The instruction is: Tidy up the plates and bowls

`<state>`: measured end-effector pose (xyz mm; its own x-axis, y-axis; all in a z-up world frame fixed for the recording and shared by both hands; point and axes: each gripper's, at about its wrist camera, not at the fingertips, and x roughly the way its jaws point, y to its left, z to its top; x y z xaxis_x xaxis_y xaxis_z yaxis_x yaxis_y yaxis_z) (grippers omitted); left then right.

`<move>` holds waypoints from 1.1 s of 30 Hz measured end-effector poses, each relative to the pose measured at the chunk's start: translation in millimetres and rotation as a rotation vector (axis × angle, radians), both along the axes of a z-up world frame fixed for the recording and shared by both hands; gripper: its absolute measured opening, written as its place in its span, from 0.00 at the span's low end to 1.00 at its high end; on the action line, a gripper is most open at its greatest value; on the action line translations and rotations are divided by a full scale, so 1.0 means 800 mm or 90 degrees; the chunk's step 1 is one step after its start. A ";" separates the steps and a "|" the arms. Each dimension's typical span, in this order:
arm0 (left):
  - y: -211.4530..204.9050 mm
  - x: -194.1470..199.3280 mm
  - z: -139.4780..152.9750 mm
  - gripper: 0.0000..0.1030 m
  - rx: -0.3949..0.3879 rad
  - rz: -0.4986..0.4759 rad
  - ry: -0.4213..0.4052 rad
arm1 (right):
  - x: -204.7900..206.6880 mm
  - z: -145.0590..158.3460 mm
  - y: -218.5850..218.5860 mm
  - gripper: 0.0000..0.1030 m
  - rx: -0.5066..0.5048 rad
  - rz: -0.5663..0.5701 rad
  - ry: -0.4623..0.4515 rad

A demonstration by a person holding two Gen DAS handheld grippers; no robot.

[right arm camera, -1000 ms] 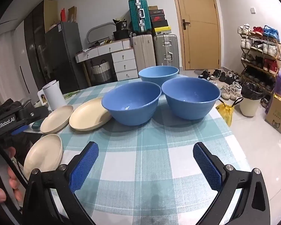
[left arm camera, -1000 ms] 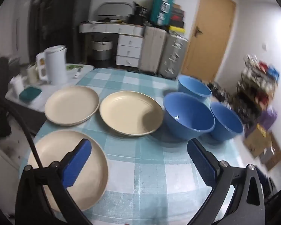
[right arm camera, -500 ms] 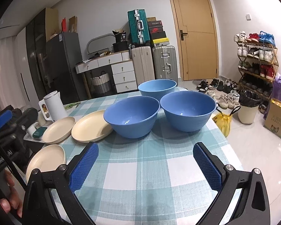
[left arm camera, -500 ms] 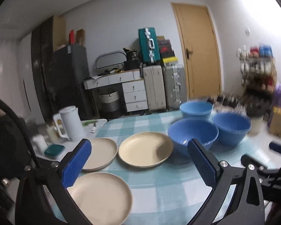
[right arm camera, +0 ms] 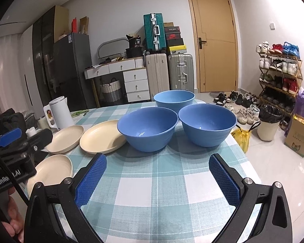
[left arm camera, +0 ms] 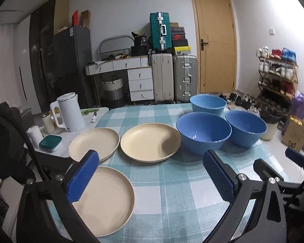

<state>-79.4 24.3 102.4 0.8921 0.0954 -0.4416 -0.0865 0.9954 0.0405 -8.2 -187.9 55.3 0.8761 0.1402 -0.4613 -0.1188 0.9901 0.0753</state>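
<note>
Both hand-held grippers were held wide open and empty: our left hand-held gripper (left arm camera: 150,176) hung above the nearest round cream plate (left arm camera: 107,200), and our right hand-held gripper (right arm camera: 157,179) hovered over bare blue-and-white checked tabletop (right arm camera: 172,182) in front of the bowls.

Compared with a second earlier, we had lifted and levelled the left one, so it looked across the dishes rather than down onto them; the right one had barely shifted. No dish had moved.

Two more round cream plates (left arm camera: 95,143) (left arm camera: 151,142) lay side by side beyond the nearest, close but not stacked. Three deep blue bowls stood in a cluster to their right: one in front (right arm camera: 149,128), one beside it (right arm camera: 207,126), one behind (right arm camera: 174,99). A white electric kettle (left arm camera: 67,111) stood off to the left.

We judged that sorting had not begun, and that stacking plates and nesting bowls all remained.
</note>
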 end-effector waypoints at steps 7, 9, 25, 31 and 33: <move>0.011 0.004 0.001 1.00 -0.083 -0.009 0.024 | 0.003 0.004 -0.010 1.00 0.098 0.055 0.021; 0.006 0.003 -0.001 1.00 -0.089 -0.029 0.027 | 0.002 0.007 -0.012 1.00 0.118 0.078 0.007; -0.002 0.003 0.001 1.00 -0.080 -0.014 -0.004 | 0.027 0.004 -0.010 1.00 0.038 -0.021 0.109; -0.008 0.003 0.000 1.00 -0.063 0.005 -0.011 | 0.059 0.005 0.009 1.00 -0.203 -0.138 0.138; -0.010 0.013 -0.003 1.00 -0.034 0.033 0.023 | 0.046 0.016 0.002 1.00 -0.153 -0.114 0.105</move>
<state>-68.9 16.1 99.6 0.8704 0.1161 -0.4784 -0.1370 0.9905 -0.0088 28.8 -186.5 67.9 0.7880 -0.1391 -0.5997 0.0533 0.9859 -0.1586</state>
